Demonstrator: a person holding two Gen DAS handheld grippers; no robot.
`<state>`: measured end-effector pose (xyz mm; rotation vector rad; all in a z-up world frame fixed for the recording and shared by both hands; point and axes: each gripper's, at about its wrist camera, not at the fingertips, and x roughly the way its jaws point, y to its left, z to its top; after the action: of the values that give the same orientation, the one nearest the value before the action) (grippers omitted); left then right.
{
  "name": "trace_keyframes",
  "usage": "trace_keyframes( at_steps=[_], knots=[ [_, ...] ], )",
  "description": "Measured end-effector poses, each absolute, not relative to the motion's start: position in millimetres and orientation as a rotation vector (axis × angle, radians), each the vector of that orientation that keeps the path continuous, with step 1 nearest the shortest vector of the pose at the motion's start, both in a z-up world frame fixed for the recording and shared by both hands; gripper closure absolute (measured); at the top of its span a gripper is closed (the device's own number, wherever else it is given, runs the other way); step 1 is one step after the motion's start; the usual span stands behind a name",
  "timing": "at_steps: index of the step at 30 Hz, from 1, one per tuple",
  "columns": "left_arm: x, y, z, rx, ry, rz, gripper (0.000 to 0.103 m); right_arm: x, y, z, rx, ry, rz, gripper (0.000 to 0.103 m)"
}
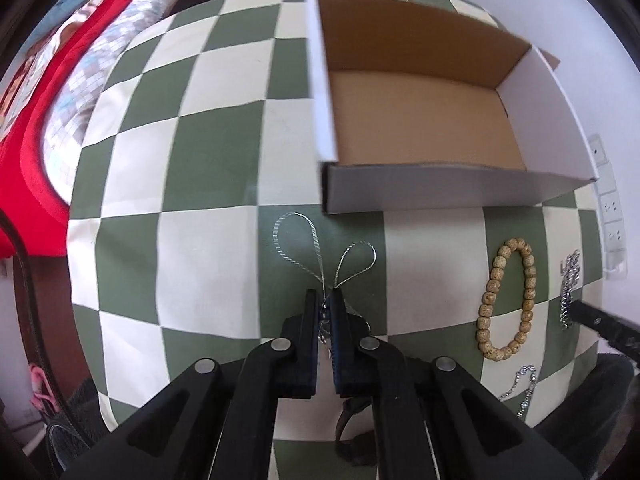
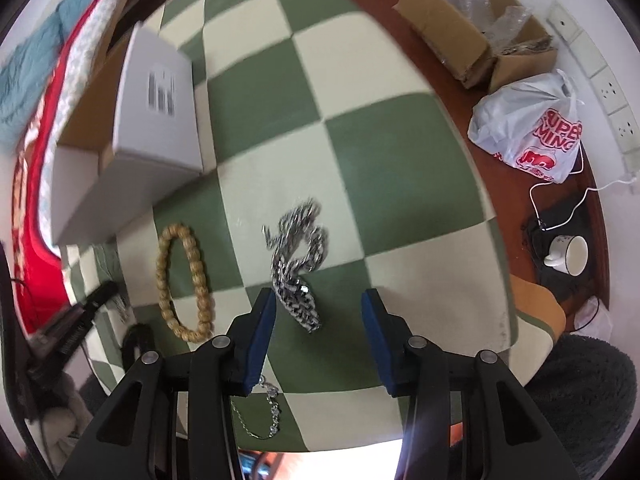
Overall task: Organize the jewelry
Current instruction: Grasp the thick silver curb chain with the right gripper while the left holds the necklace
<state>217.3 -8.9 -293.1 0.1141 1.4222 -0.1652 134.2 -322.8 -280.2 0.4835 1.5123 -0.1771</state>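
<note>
Left wrist view: the left hand-held gripper (image 1: 327,296) is pinching the thin chain (image 1: 320,256), whose two loops are lying on the checked counter (image 1: 208,152) just ahead of its tips. The empty box (image 1: 424,120) is sitting beyond them. The bead bracelet (image 1: 508,300) is lying to the right, with the heavy chain (image 1: 568,288) past it.

Right wrist view: the right hand-held gripper (image 2: 319,300) is hovering with fingers spread wide, gripping nothing. The heavy chain (image 2: 298,264) is lying bunched between and ahead of its tips, the bead bracelet (image 2: 182,280) left of it, and a crystal chain (image 2: 268,408) near the counter's close edge.

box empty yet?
Empty: the cardboard box shows only bare brown floor; the beaded bracelet and chains lie outside on the cloth.
</note>
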Motion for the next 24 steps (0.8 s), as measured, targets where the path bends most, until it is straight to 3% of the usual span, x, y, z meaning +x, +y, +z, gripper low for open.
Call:
trace_keyframes(
  at_steps=[1, 2, 4, 15, 21, 22, 24],
  knots=[
    [216.4, -2.8, -286.8, 0.106, 1.416, -0.164, 0.1, 134.9, -319.5, -280.3, 0.469, 1.515, -0.166, 0.09],
    [217.7, 2.3, -281.0, 0.1, 1.407, -0.161, 0.1, 135.5, -316.6, -281.2, 0.469, 1.524, -0.157, 0.098],
    [216.5, 13.0, -269.8, 0.081, 1.386, -0.158, 0.1, 134.4, -314.3, -278.0, 0.452, 1.501, -0.174, 0.103],
    [222.5, 20.0, -196.2, 0.057, 1.268, -0.164, 0.1, 132.0, -318.7, -235.9, 0.517, 1.373, -0.163, 0.103],
    [221.7, 7.6, -195.4, 0.055, 1.254, -0.154, 0.1, 140.5, -317.7, -215.2, 0.53, 1.356, -0.115, 0.103],
    [221.7, 6.7, -198.6, 0.053, 1.258, -0.151, 0.1, 142.5, -319.7, -219.6, 0.57, 1.375, -0.109, 0.102],
    [221.5, 4.5, -207.5, 0.054, 1.275, -0.146, 0.1, 146.7, -320.6, -239.4, 0.609, 1.456, -0.106, 0.088]
  ],
)
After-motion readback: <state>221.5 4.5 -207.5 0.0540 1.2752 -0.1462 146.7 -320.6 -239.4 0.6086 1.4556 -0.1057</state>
